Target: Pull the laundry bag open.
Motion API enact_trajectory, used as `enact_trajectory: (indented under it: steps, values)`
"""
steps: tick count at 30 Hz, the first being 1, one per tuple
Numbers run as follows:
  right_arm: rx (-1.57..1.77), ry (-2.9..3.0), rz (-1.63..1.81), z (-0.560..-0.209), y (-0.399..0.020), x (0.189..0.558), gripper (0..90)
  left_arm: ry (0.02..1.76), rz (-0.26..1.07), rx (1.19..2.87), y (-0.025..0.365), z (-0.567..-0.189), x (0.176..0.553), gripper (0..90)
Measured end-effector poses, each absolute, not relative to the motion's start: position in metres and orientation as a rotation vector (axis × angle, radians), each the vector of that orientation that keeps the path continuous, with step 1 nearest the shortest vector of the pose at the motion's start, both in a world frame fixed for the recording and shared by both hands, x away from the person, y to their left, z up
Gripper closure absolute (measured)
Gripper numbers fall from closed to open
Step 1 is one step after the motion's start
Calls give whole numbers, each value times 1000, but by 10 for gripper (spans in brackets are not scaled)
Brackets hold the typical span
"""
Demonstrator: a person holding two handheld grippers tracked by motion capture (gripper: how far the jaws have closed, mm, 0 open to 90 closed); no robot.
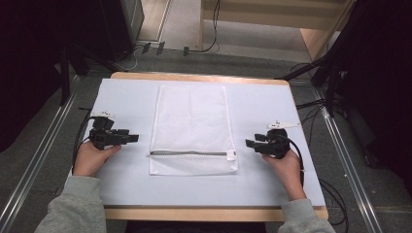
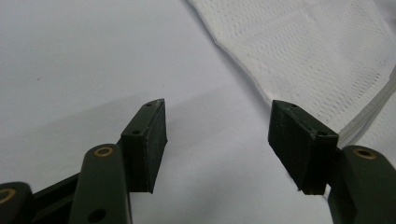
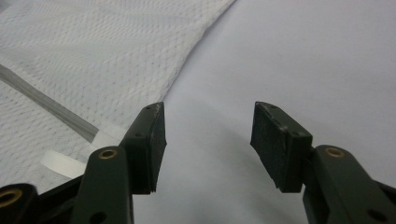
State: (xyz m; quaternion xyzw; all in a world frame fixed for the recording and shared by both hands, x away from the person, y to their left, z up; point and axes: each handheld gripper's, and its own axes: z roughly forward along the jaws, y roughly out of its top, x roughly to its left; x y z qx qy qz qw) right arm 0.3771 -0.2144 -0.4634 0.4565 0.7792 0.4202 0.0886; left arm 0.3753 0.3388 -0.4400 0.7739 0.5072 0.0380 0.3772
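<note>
A white mesh laundry bag [image 1: 192,128] lies flat in the middle of the table, its grey zipper [image 1: 187,153] running across near the front edge with a white pull tab [image 1: 231,155] at the right end. My left gripper [image 1: 133,138] hovers left of the bag, open, nothing between its fingers; its own view has the bag's edge [image 2: 299,51] just beyond the right jaw. My right gripper [image 1: 249,143] is to the right of the bag, open and empty. In its view the bag [image 3: 93,60], zipper [image 3: 51,109] and pull tab [image 3: 63,163] sit left of the jaws.
A pale blue-white mat [image 1: 272,174] covers the wooden table [image 1: 214,213]. Dark stands and cables lie on the floor on both sides, with metal rails [image 1: 347,160] running along the table's flanks. A wooden shelf unit [image 1: 291,19] stands behind.
</note>
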Motion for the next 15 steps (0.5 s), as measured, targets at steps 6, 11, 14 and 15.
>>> enact_trajectory:
  steps: [6,11,14,15]
  values:
    - [1381,2314,1236,-465,-218,379,451,1301,99,1980,339,-441,376,377]
    - [1381,2315,1230,-466,-218,380,447,1307,97,1981,339,-442,376,371]
    - [1383,2314,1232,-467,-218,381,443,1311,95,1981,339,-442,377,370]
    - [1388,2317,1226,-467,-218,381,441,1313,94,1980,339,-442,377,368]
